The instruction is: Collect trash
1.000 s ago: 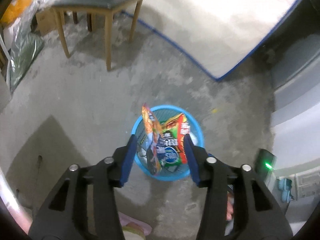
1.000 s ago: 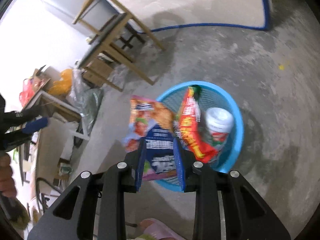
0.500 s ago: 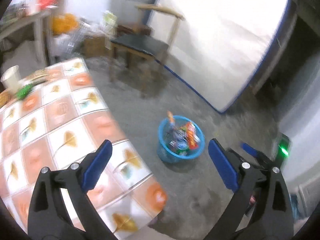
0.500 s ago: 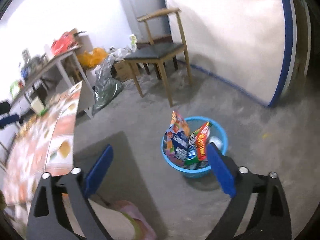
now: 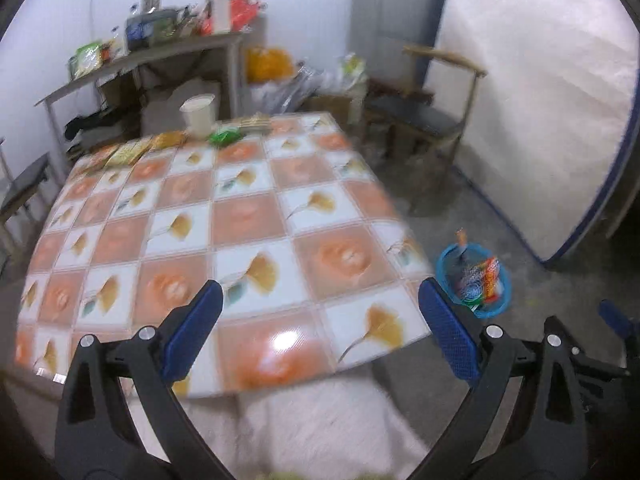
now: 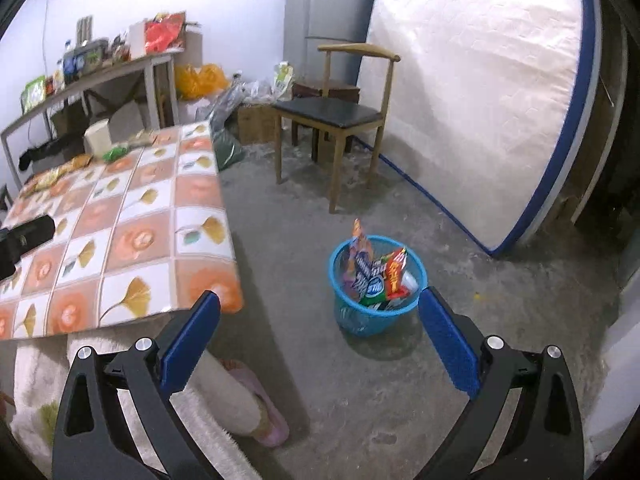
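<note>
A blue mesh waste basket (image 6: pixel 342 314) stands on the concrete floor, holding several snack wrappers (image 6: pixel 370 274); it also shows in the left wrist view (image 5: pixel 502 304). My left gripper (image 5: pixel 320 324) is open and empty over the near edge of the tiled table (image 5: pixel 248 216). My right gripper (image 6: pixel 320 330) is open and empty, raised above the floor, well short of the basket. At the table's far end lie a white cup (image 5: pixel 199 114), a green wrapper (image 5: pixel 225 136) and yellow wrappers (image 5: pixel 132 151).
A wooden chair (image 6: pixel 336 114) stands behind the basket. A white mattress (image 6: pixel 472 92) leans on the right wall. A cluttered shelf (image 6: pixel 88 72) and bags (image 6: pixel 200 80) line the back wall. A person's leg and pink slipper (image 6: pixel 268 426) are below the right gripper.
Both grippers let go of the wrappers into the basket, opened wide and lifted away. The left one swung over the table; the right one rose and pulled back from the basket.
</note>
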### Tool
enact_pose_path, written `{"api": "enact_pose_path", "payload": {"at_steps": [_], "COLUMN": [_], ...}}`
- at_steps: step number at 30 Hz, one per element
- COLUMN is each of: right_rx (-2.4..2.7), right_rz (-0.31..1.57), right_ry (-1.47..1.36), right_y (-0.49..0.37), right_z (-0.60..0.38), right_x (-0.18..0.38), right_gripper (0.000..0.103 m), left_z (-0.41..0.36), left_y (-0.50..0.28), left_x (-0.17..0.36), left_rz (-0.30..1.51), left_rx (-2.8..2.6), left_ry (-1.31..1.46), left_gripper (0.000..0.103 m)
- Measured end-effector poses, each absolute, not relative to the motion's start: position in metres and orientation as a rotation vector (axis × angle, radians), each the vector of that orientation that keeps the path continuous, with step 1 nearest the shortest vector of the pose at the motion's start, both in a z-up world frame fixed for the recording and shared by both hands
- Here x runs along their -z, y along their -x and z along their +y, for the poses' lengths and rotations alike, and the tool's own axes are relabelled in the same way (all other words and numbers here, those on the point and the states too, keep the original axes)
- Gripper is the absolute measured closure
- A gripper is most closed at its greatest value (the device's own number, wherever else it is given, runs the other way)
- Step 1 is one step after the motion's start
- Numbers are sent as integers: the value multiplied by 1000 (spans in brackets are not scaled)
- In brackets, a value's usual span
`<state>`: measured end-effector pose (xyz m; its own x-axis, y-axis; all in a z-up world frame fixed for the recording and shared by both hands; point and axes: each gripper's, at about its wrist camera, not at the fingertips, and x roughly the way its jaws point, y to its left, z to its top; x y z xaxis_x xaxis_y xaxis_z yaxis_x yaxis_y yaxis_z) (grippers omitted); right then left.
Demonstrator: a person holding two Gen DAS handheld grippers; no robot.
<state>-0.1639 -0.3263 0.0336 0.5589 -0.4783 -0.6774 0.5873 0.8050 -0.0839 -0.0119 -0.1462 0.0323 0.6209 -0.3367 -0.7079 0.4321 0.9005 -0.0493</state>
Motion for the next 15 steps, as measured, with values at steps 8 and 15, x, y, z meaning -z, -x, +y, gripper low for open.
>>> {"api": "enact_pose_path", "payload": {"at_steps": [8, 15], "right_rx": [634, 648], "right_rz": [879, 880], "right_ry": [-151, -134], "right_y": [155, 152], "right_z": [-299, -297], "right_x": [-12, -11], "right_gripper": [7, 7], "left_z": [-107, -102], "left_y": [12, 13], "left_x": [-10, -16], "left_rz": [935, 888], "left_rx": [314, 269], "left_ry": [-113, -137], "left_gripper": [9, 9]}}
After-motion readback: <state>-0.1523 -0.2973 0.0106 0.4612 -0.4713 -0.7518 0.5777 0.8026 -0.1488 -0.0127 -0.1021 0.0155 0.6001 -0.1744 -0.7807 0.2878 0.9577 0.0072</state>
